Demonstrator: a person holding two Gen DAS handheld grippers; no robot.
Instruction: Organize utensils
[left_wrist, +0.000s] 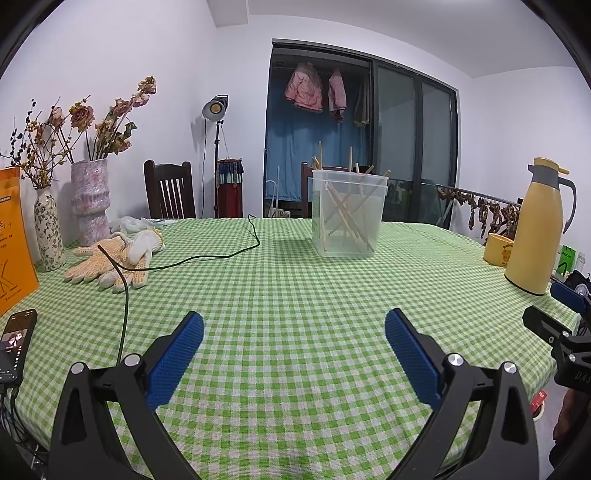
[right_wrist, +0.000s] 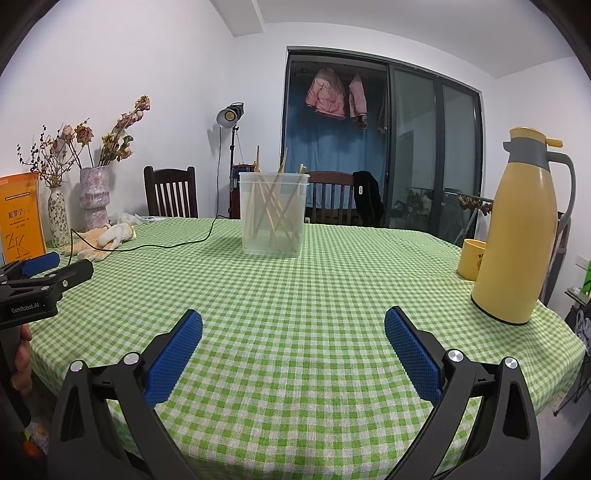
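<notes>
While both grippers hang above the near part of the green-and-white checked tablecloth (left_wrist: 295, 280), neither holds anything: the left gripper (left_wrist: 294, 325) has its blue textured pads spread wide apart, and the right gripper (right_wrist: 293, 323) stands the same way, empty.

Location of the work item: the thin wooden chopsticks (left_wrist: 345, 210) stand crossed and leaning at mixed angles inside a clear, square-sided plastic container (left_wrist: 347, 214), which rests upright on the far middle of the table. In the right wrist view the same container (right_wrist: 273, 214) sits slightly left of centre, well apart from both grippers. No loose chopstick is visible on the cloth.

Handling, as a judgement:
- The sticks are likely light, stiff and smooth, so a single one may roll or slip between the pads. Clamp across the shaft, not along it.
- Best hold is on the upper ends that project above the container rim; the lower parts are walled in and tangled.
- The container looks light and thin-walled. Pulling a crossed stick may drag or tip it, so the free gripper may need to steady a side wall.

Nearby items: a tall yellow thermos jug (right_wrist: 517, 236) with a yellow mug (right_wrist: 469, 264) at far right, pale knit work gloves (left_wrist: 118, 258) and a thin dark cable (left_wrist: 207, 256) at left. All lie clear of a straight approach.
</notes>
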